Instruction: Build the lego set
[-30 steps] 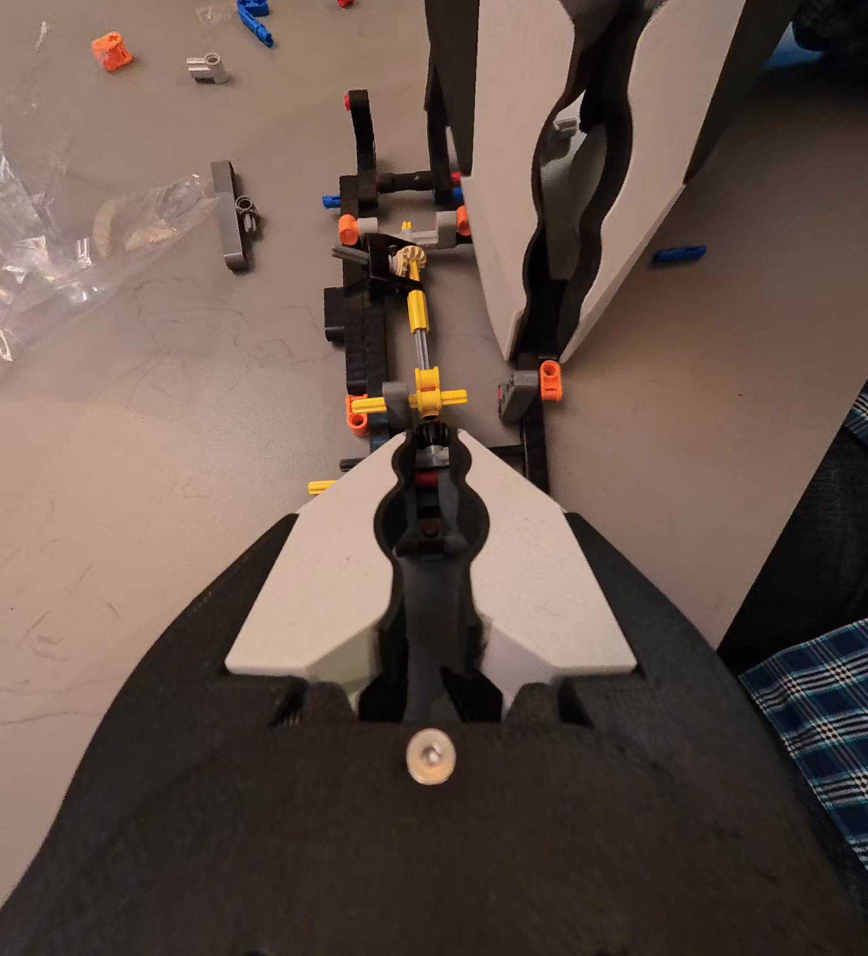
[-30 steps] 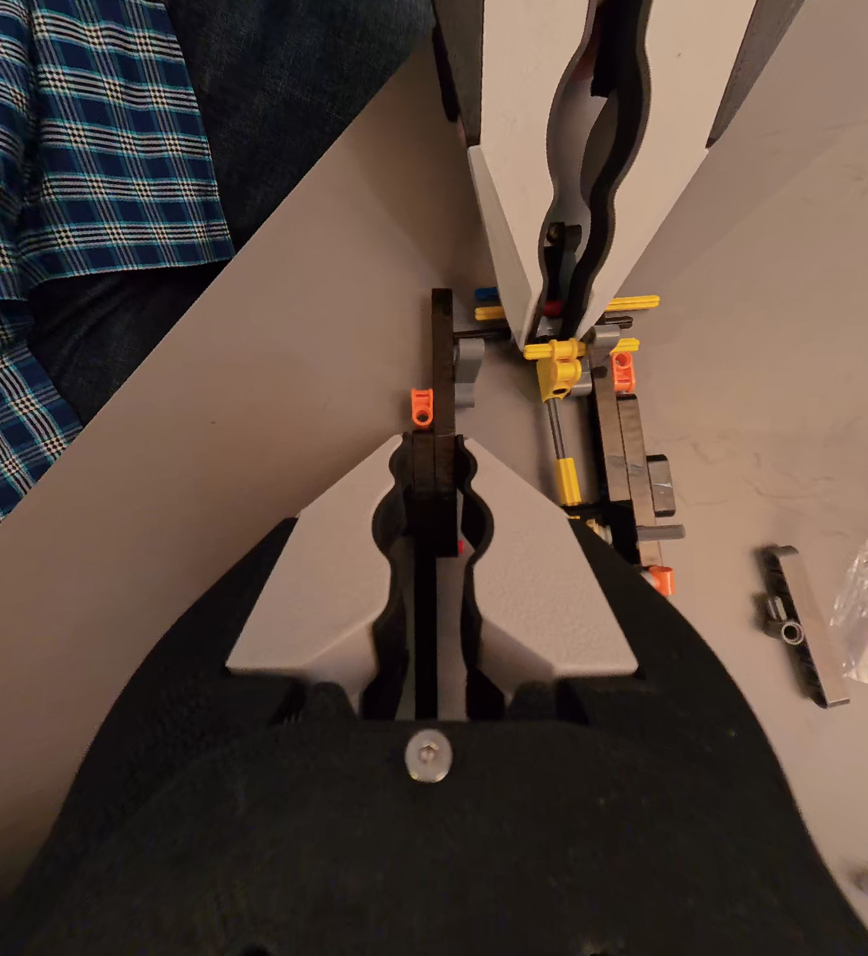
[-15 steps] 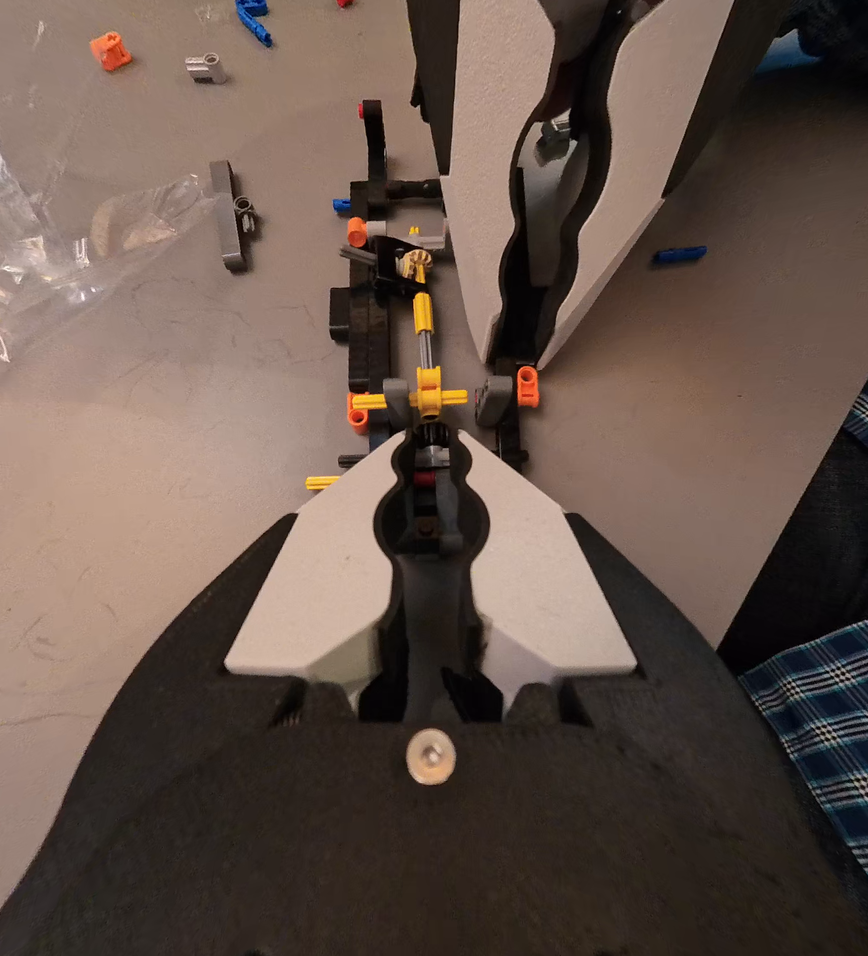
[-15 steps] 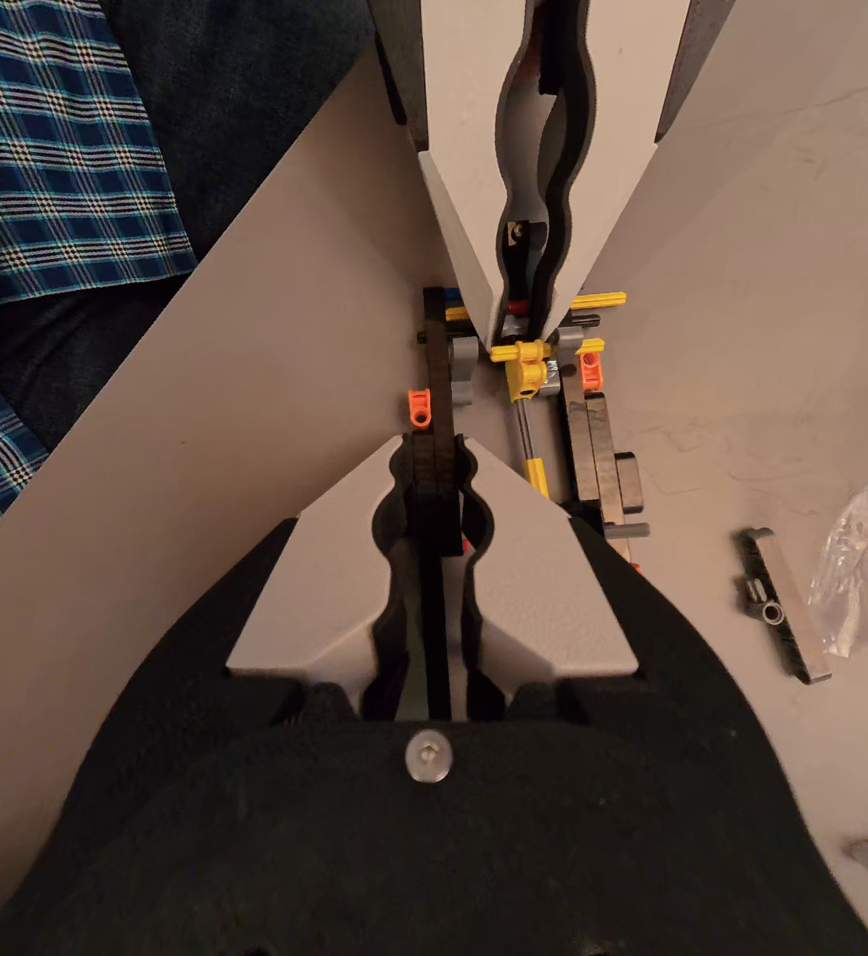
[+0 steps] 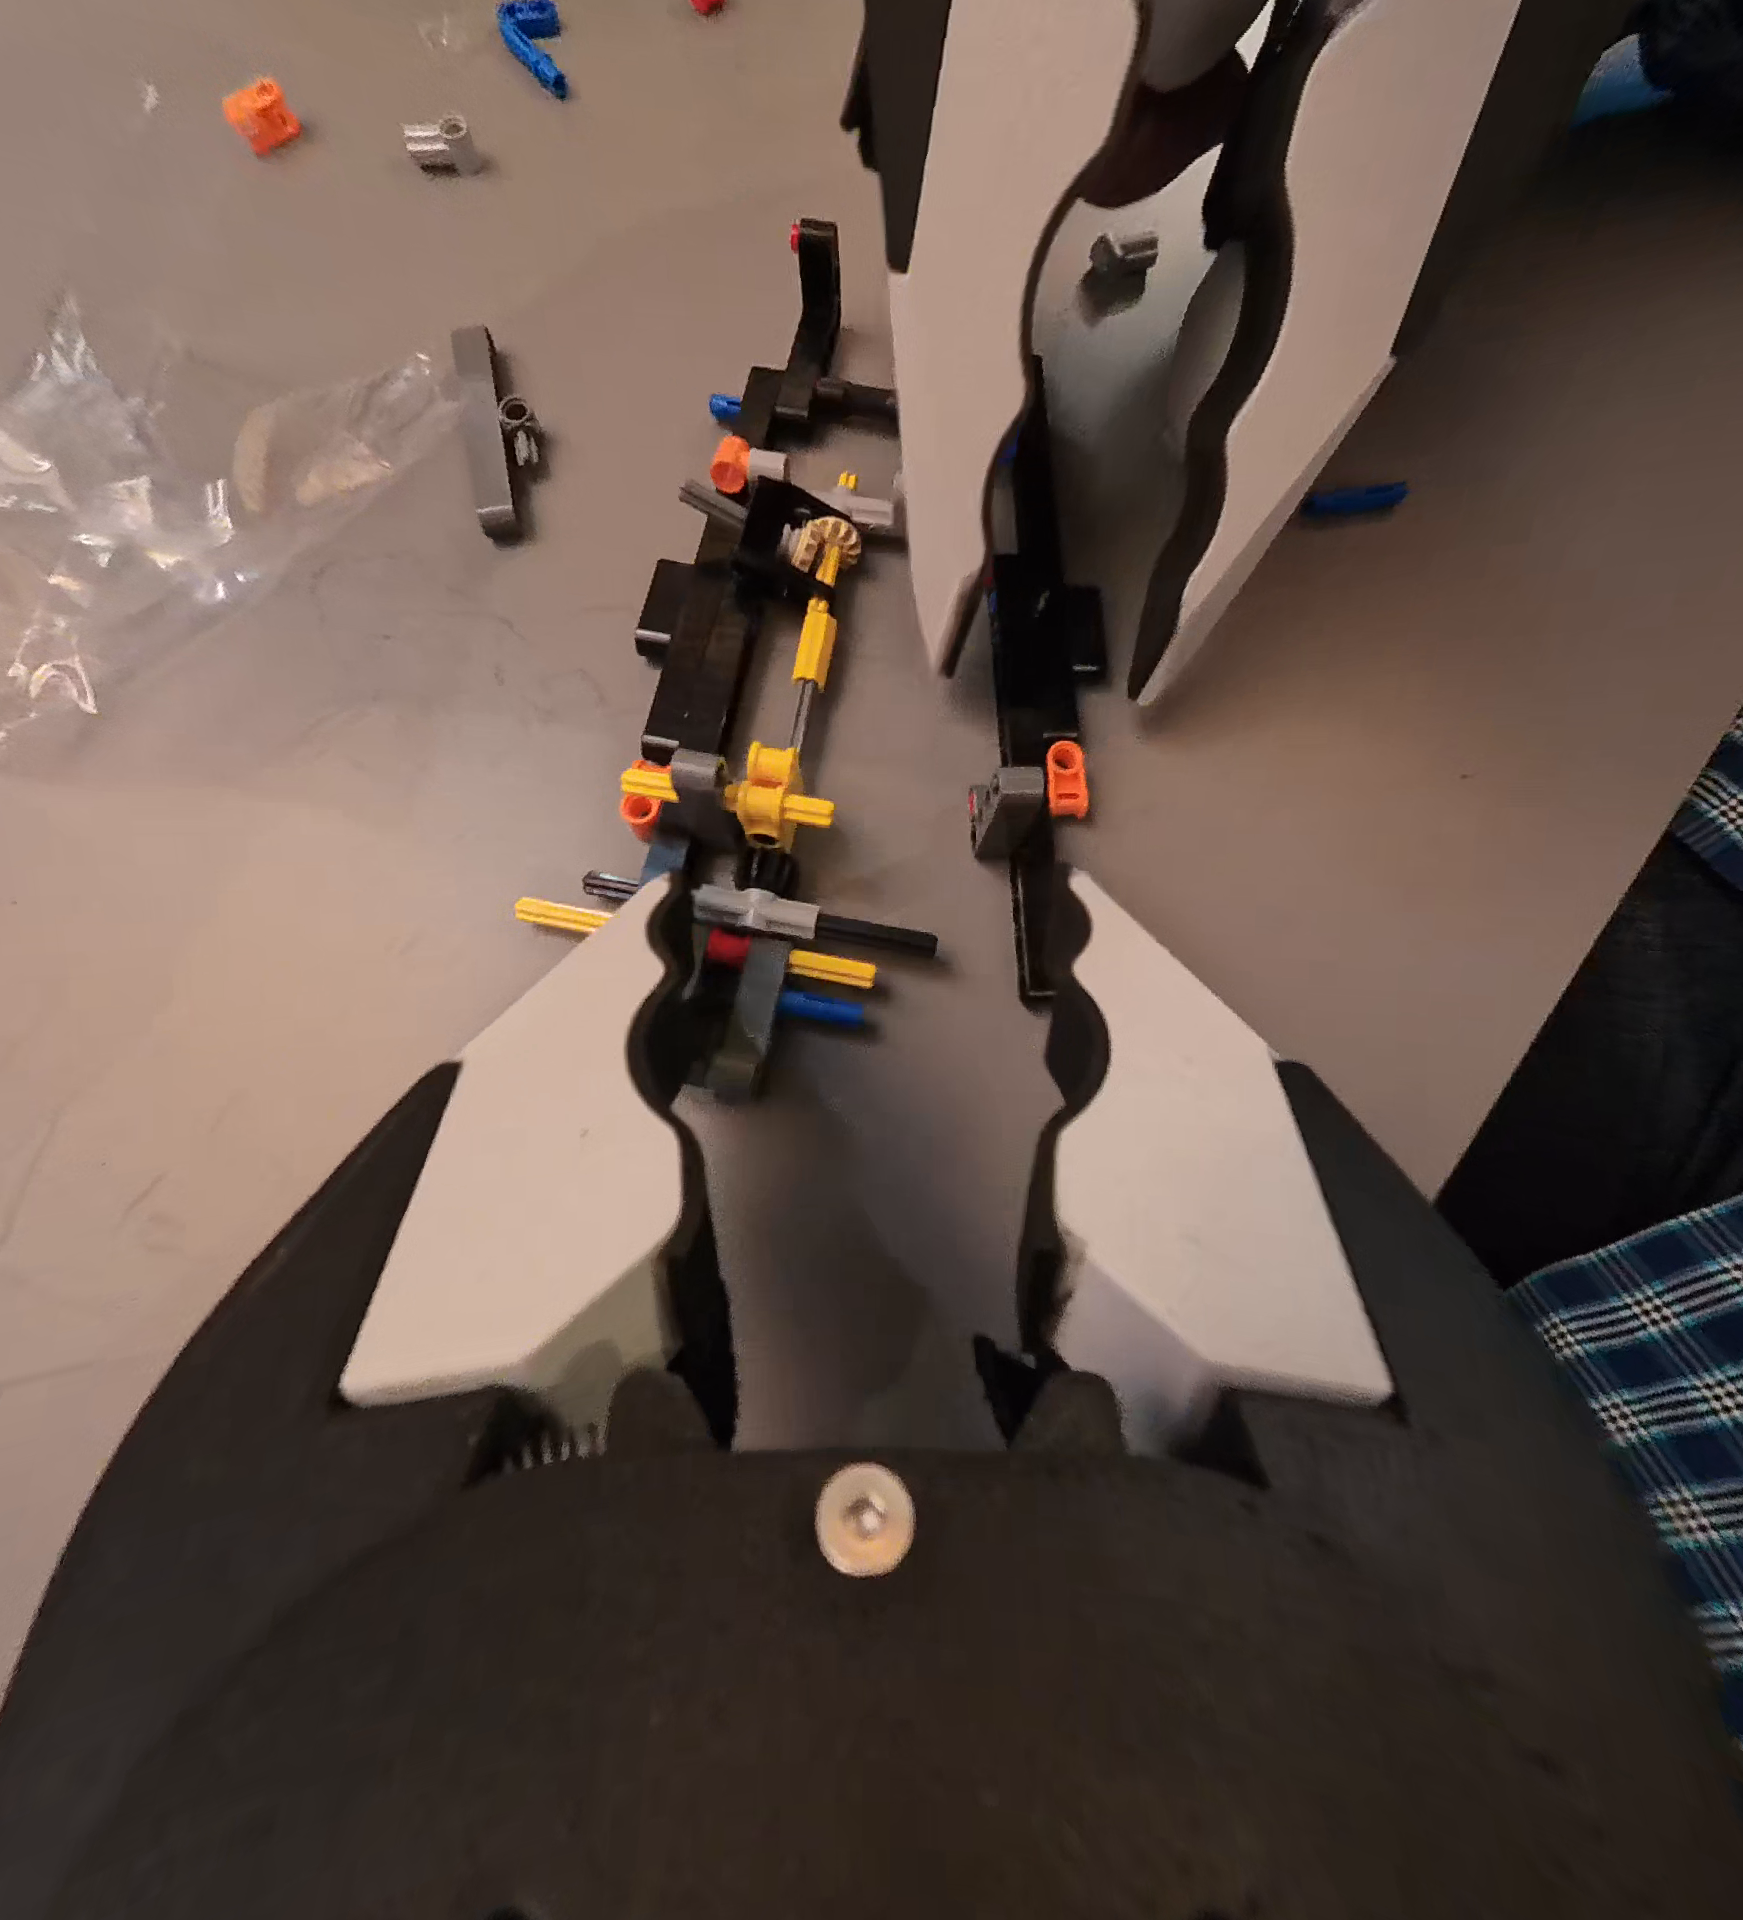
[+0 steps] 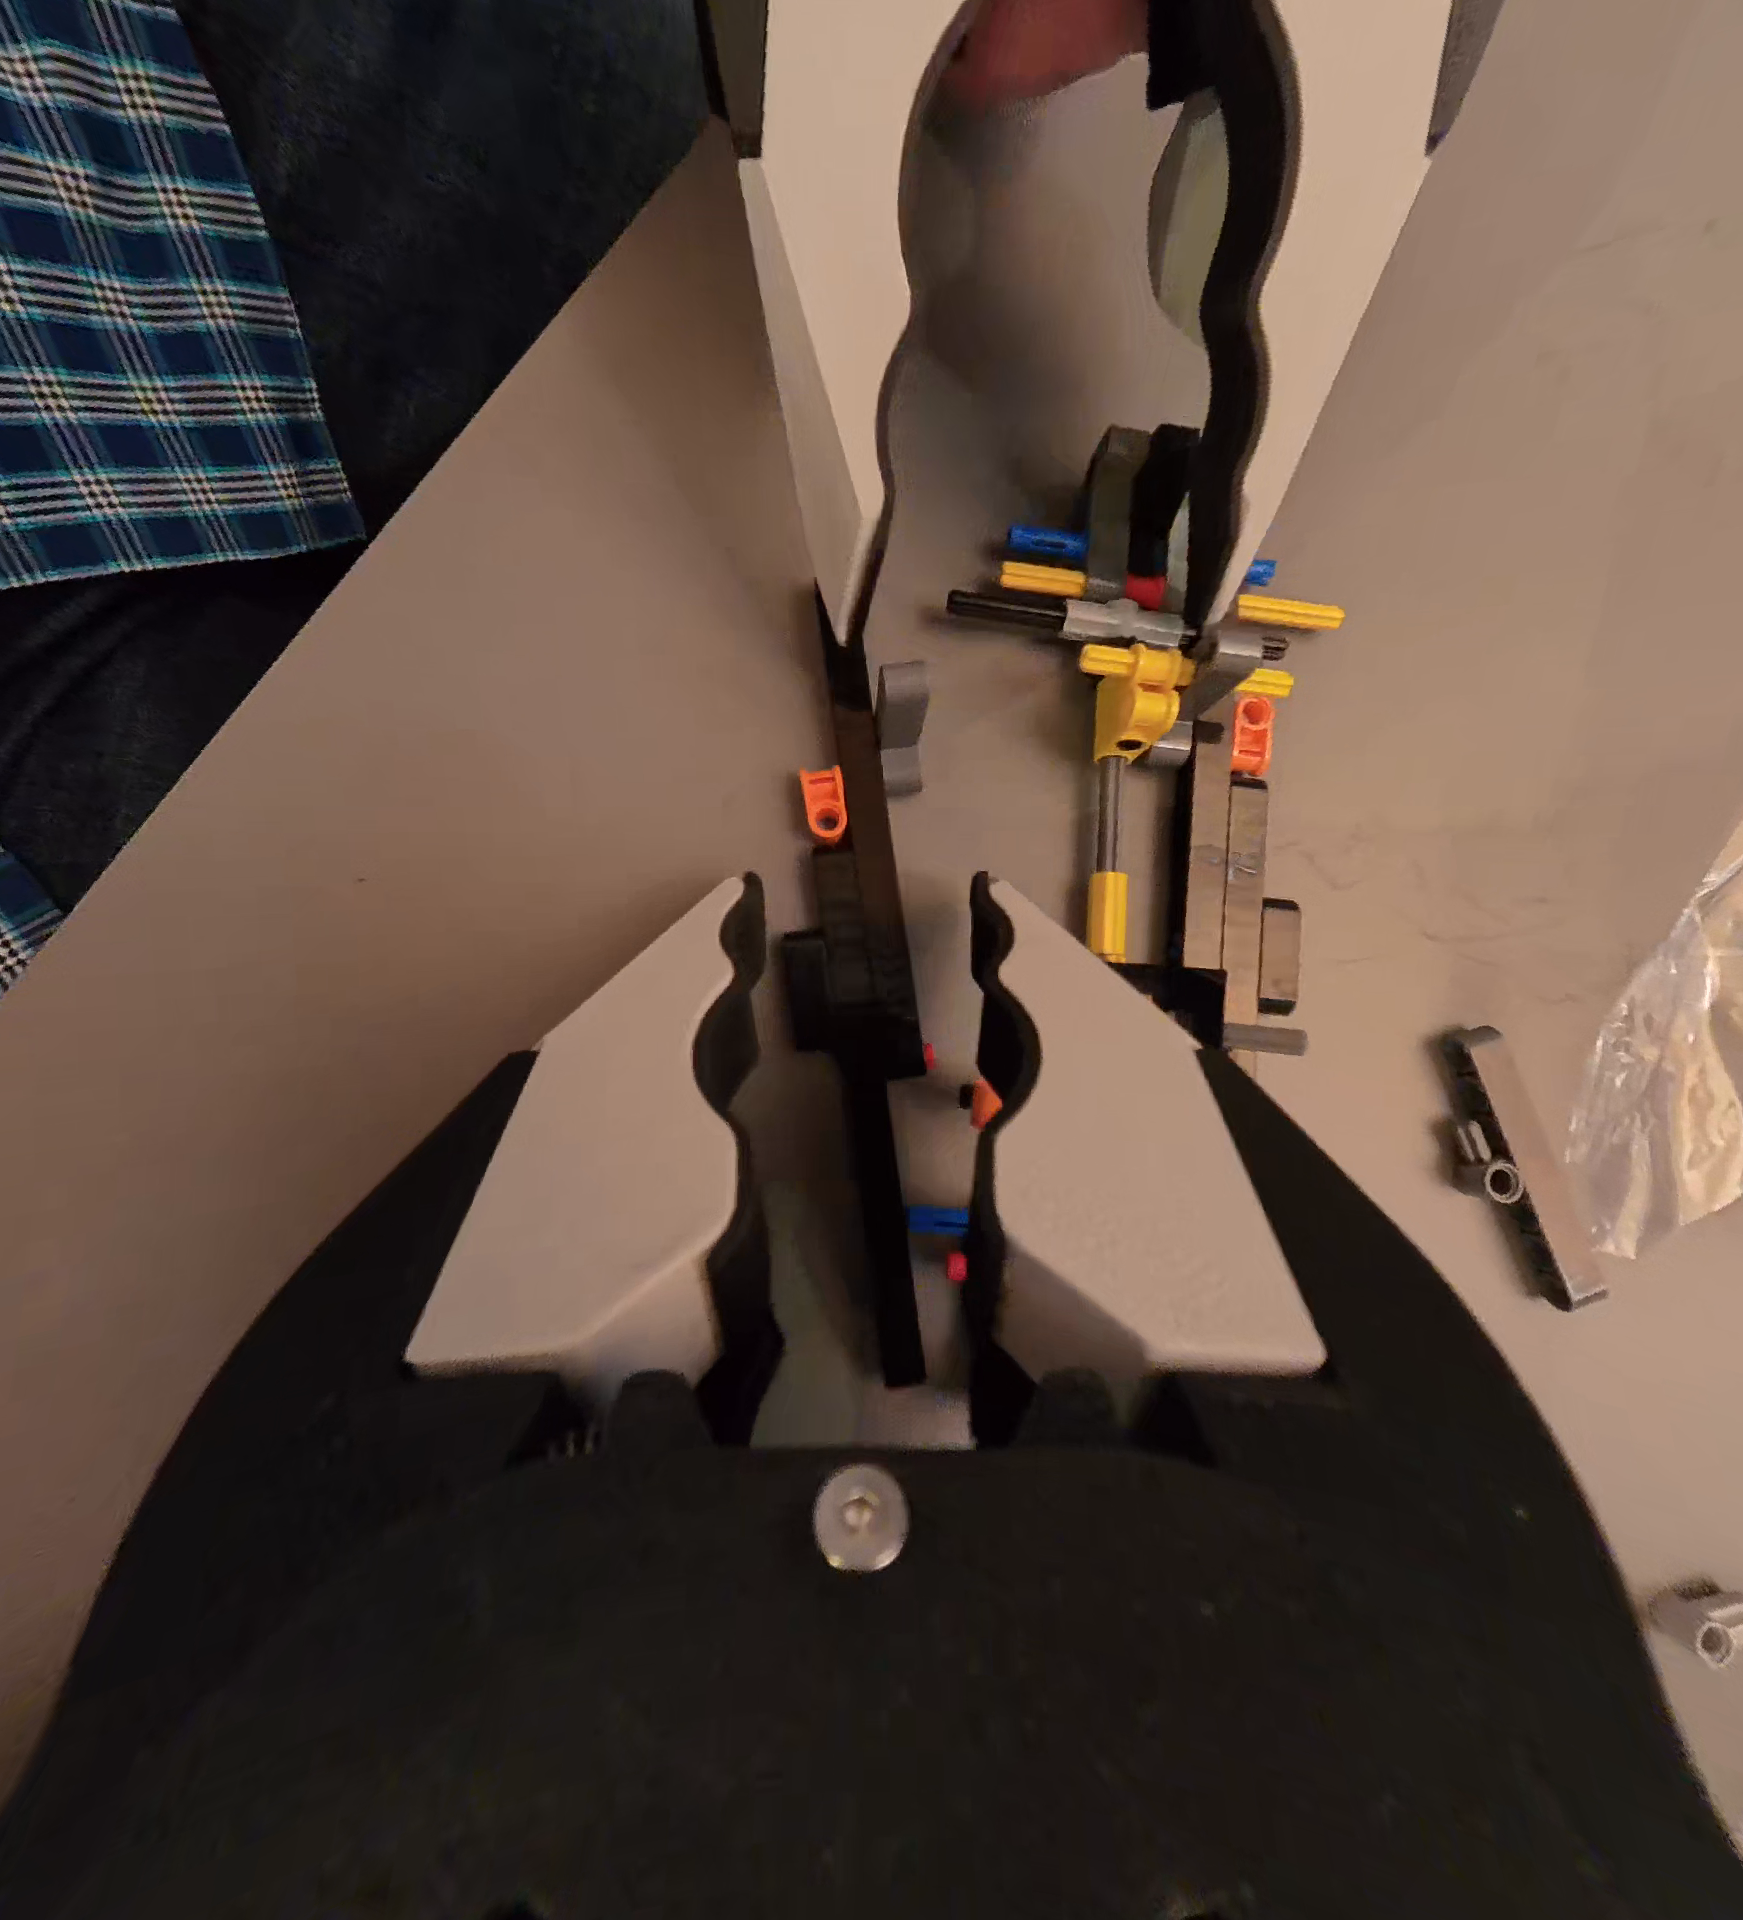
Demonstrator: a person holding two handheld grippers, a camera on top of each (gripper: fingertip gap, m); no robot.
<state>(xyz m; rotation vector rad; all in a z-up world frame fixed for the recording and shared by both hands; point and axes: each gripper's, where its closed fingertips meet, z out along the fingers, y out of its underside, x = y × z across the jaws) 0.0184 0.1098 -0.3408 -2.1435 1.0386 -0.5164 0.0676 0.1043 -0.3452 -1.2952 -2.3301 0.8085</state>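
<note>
Both tools now stand released, where half a second ago each was clenched on part of the lego build. The left tool has its fingers spread wide over the worktop; the right tool is likewise parted.

The build lies on the worktop in two separate pieces. The main frame, black with a yellow shaft and a tan gear, has its near end beside the left finger of the left tool, no longer pinched. The black side beam, bearing one orange connector and one grey connector, lies between the fingers of the right tool and apart from the main frame, to that frame's right in the left wrist view; whether either finger touches it cannot be told.

Left of the main frame, in the left wrist view: one grey beam with a small grey pin at its side, then one clear plastic bag. Beyond the frame's far end: one loose orange piece, one grey connector piece, one blue piece. Right of the frame, past the right tool: one blue pin. A person's plaid sleeve shows off the worktop edge.
</note>
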